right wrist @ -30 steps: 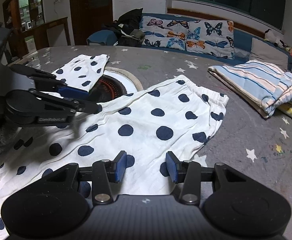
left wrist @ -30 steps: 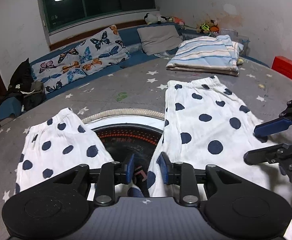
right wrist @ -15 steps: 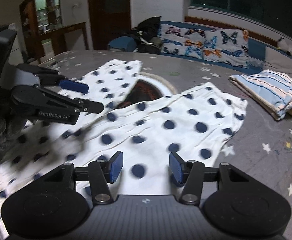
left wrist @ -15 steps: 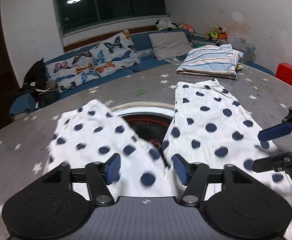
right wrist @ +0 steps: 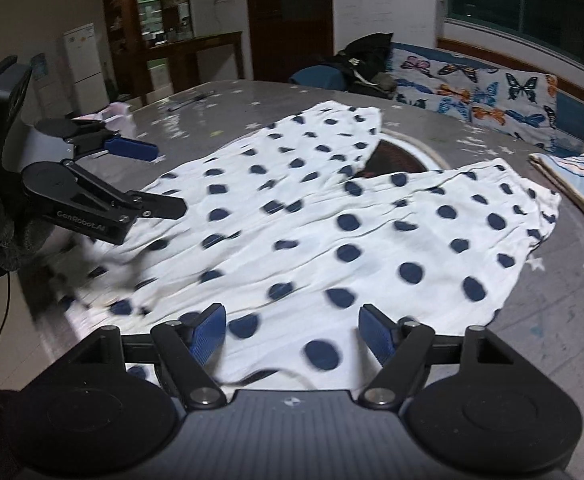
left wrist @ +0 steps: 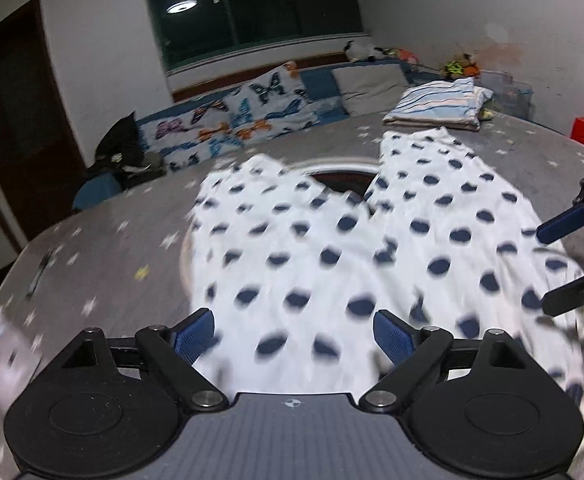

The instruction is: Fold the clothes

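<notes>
A: How are the trousers [left wrist: 332,248] seen?

B: White cloth with dark blue dots is spread flat on the grey starred table [left wrist: 104,240], filling the centre of both views. Two legs are splayed towards the upper frame, with a dark round opening [left wrist: 344,180] exposed between them. Blur is noted in the lower part.

A: And the grippers?

B: The left gripper [left wrist: 294,334] is held wide apart above the cloth, nothing gripped. The right gripper [right wrist: 292,334] is likewise spread wide and empty.

A: What differs from a second ago?

B: Both grippers were narrower then and closer to the cloth; more of the trousers is now taken in.
</notes>
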The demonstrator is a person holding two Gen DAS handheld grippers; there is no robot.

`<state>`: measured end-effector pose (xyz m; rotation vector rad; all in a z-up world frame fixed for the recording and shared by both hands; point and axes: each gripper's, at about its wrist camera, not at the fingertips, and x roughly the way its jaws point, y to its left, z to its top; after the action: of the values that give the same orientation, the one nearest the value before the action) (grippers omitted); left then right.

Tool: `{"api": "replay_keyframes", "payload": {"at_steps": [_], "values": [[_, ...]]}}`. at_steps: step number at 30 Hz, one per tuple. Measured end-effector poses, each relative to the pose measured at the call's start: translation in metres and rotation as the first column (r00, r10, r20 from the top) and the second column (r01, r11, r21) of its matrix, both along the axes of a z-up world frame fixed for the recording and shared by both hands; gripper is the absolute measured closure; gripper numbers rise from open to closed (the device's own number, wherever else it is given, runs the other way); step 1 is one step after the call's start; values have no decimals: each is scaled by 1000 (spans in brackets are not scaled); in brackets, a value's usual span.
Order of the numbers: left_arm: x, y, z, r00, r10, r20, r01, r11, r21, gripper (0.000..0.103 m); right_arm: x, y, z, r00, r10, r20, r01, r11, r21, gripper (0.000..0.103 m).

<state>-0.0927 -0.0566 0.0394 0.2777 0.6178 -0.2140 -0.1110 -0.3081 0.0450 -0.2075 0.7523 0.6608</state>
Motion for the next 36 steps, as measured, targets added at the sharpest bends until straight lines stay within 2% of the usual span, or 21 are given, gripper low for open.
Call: {"api": "replay_keyframes", "payload": {"at_steps": [1, 7, 11, 15, 21, 24, 29, 33, 36], "values": [[-5, 3, -2, 1000, 10, -5, -10, 1000, -1, 14, -3, 1, -1, 1000, 7, 1, -7, 1000, -2, 20], [-26, 17, -14, 998, 55, -7, -55, 998, 18, 14, -17, 5, -11, 1000, 23, -6, -23, 999, -42, 19], [-36, 5, -4, 1000, -16, 7, 16, 1000, -9, 14, -23, 2, -17, 1000, 18, -4, -18, 998, -54, 18], [-46, -6, 6, 996, -86, 23, 87, 996, -34, 14, -25, -5, -8, 1000, 2, 11, -1, 999, -38, 17], [-61, -22, 21, 980, -190, 50, 193, 979, -71, 14, -15, -30, 7, 995, -92, 38, 93, 996, -12, 17], [-68, -43, 23, 958, -285, 43, 288, 954, -89, 14, -7, -45, 10, 987, -156, 45, 156, 988, 2, 17], [-77, -82, 19, 897, -440, 24, 440, 892, -106, 14, 8, -68, 13, 965, -256, 53, 255, 967, 23, 17], [-86, -109, 8, 855, -518, 5, 517, 854, -58, 16, 20, -84, 10, 947, -319, 32, 317, 947, 49, 17], [-92, -123, -1, 834, -552, 8, 552, 834, 20, 24, 28, -95, 7, 932, -363, 18, 361, 930, 64, 17]]}}
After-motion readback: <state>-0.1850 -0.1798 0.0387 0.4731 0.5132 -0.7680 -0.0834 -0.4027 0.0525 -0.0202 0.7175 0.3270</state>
